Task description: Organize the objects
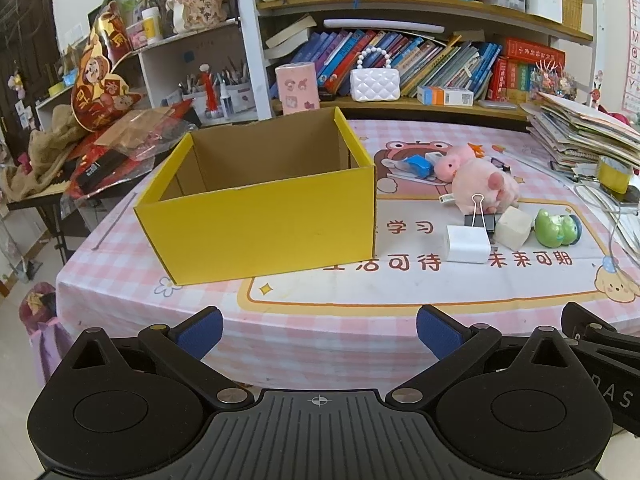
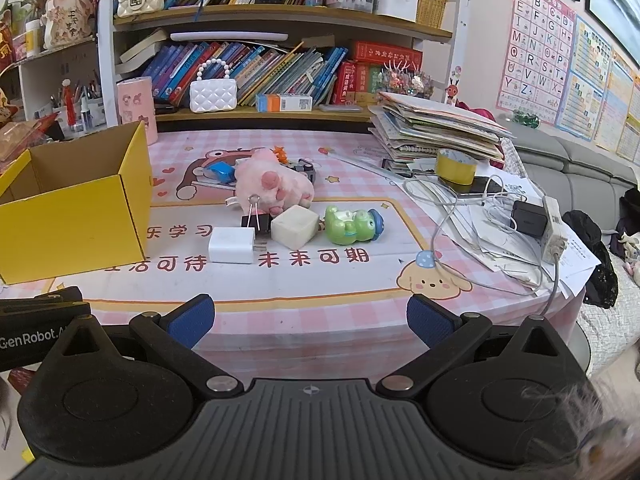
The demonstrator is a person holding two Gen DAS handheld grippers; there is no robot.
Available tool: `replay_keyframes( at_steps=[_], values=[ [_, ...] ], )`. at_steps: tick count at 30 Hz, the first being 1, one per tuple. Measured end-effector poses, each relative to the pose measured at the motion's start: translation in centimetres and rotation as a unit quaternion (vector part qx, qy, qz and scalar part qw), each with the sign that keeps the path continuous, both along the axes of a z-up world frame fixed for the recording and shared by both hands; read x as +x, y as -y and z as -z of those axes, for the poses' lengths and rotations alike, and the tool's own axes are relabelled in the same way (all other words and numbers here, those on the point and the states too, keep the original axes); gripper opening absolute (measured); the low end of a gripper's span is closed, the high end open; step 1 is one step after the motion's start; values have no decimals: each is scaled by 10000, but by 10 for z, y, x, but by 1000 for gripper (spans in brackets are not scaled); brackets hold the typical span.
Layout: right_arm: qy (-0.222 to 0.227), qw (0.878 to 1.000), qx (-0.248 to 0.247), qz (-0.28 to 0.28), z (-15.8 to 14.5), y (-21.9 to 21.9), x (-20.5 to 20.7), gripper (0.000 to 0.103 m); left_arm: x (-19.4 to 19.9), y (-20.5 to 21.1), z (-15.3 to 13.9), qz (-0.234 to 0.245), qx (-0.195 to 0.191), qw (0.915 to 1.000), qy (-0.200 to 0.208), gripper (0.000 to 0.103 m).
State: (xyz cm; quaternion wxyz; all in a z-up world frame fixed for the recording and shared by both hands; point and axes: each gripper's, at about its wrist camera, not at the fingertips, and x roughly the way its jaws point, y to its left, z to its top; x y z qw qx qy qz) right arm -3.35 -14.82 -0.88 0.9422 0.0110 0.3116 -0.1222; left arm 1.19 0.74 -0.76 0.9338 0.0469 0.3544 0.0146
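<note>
Both mine idle: left gripper (image 1: 319,330) and right gripper (image 2: 310,319) spread wide, holding nothing; yellow box (image 1: 256,200) far left, looks empty; white charger (image 2: 232,245), binder clip (image 2: 256,220), cube (image 2: 295,226), frog toy (image 2: 352,225) touching, so grabbing one likely drags neighbours.

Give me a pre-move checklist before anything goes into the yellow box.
1. Left hand-held gripper open, holding nothing: ok.
2. Right hand-held gripper open, holding nothing: ok.
3. Yellow box upright, top open: ok.
4. Box interior free of items: cannot tell, floor is hidden.
5. White charger reachable at the front of the cluster: ok.
6. Charger clear of neighbours: not ok, the binder clip sits right against it.
</note>
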Motion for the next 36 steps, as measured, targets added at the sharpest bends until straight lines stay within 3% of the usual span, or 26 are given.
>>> replay_keyframes(
  at_steps=[36],
  values=[
    [-338,9994,46,-93,9,26,46,103,37,24,10,-32,-65,9995,-310,103]
  ],
)
